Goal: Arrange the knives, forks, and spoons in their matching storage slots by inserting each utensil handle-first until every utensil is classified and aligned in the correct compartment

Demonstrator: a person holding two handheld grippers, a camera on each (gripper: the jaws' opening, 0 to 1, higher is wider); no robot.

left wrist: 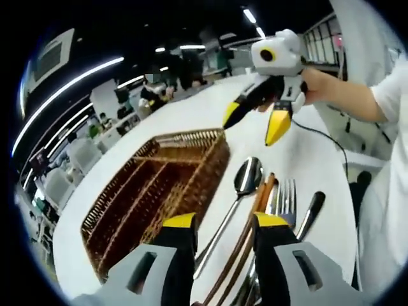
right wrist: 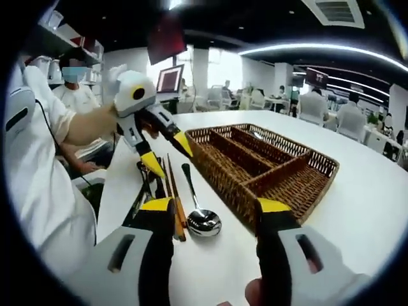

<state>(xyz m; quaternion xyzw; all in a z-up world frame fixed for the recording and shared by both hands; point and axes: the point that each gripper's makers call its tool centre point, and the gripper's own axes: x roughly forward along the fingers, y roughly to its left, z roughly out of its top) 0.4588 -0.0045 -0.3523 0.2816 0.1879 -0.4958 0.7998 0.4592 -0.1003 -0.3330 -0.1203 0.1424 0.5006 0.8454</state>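
The wicker tray [right wrist: 268,167] stands open-topped, its wooden dividers [right wrist: 275,176] splitting the slots. The cutlery row [left wrist: 268,204] lies just beside its wall, leaving little gap there. Bare white table [right wrist: 357,210] spreads free on the tray's other side

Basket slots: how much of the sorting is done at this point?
Little shows as done: the basket slots look nearly empty. Nothing is in hand; the left gripper and right gripper both have open jaws. The spoon, fork and the other utensils are still on the table.
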